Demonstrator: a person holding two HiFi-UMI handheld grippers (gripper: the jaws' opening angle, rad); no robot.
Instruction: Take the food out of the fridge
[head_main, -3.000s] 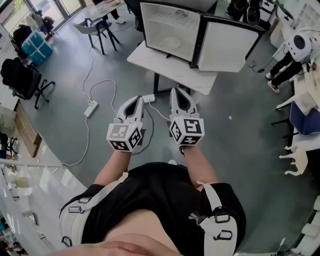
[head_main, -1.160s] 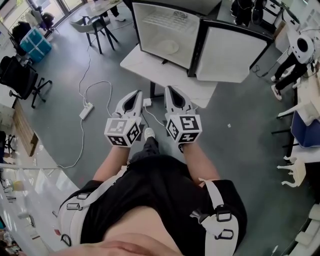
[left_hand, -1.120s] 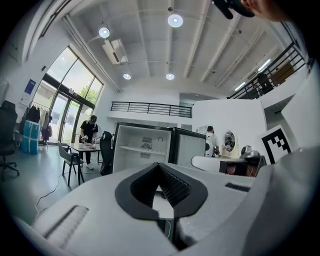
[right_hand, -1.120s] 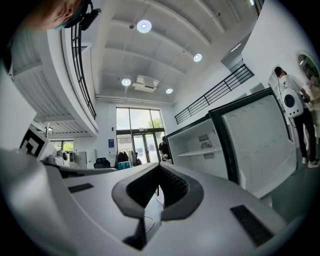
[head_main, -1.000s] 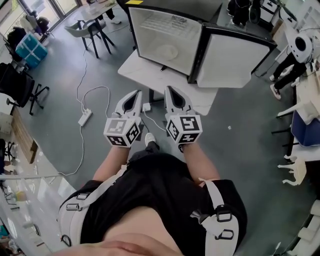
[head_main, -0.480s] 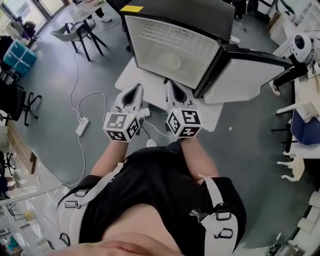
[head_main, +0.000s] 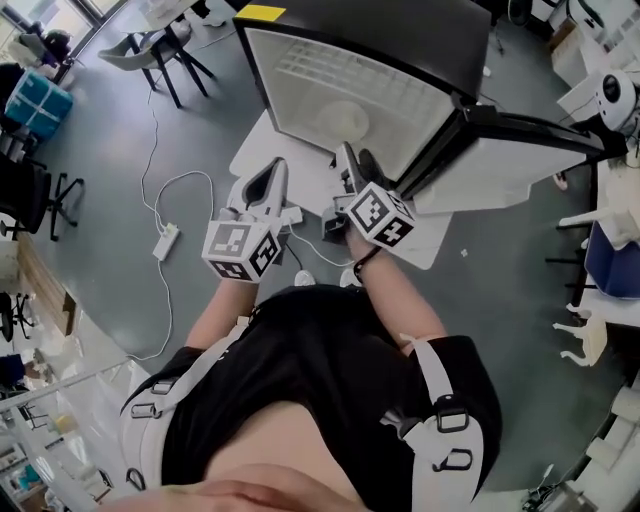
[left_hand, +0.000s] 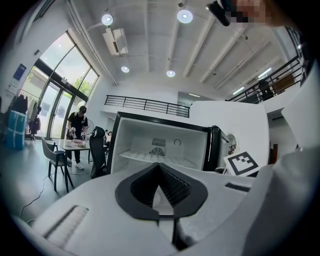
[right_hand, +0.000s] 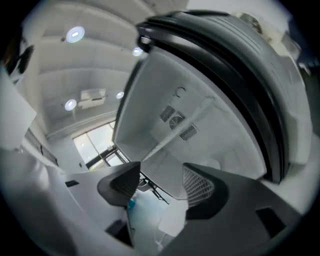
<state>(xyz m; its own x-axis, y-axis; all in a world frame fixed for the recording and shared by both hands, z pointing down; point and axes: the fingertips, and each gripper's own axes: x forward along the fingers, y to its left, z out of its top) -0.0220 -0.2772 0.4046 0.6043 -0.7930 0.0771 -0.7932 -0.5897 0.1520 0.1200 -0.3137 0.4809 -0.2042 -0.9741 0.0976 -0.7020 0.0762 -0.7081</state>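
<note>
The small fridge (head_main: 360, 85) stands open on a white table (head_main: 262, 140), and its door (head_main: 510, 160) is swung out to the right. Inside it is white, with a wire shelf (left_hand: 160, 159) and a pale round dish (head_main: 346, 122) on its floor; what lies on the dish I cannot make out. My left gripper (head_main: 274, 168) is held level in front of the opening, its jaws shut and empty. My right gripper (head_main: 357, 163) is rolled to one side just before the fridge's lower edge. Its jaws are opening, with nothing between them, and they frame the fridge's inside (right_hand: 170, 125).
A power strip (head_main: 165, 240) and white cables lie on the grey floor to the left. Chairs (head_main: 150, 50) and a far table with a person (left_hand: 77, 131) stand beyond. More furniture and a white robot (head_main: 615, 100) are at the right.
Both grippers have come forward to the fridge's opening. The right one has rolled sideways and its jaws have parted from shut. The left one stays shut.
</note>
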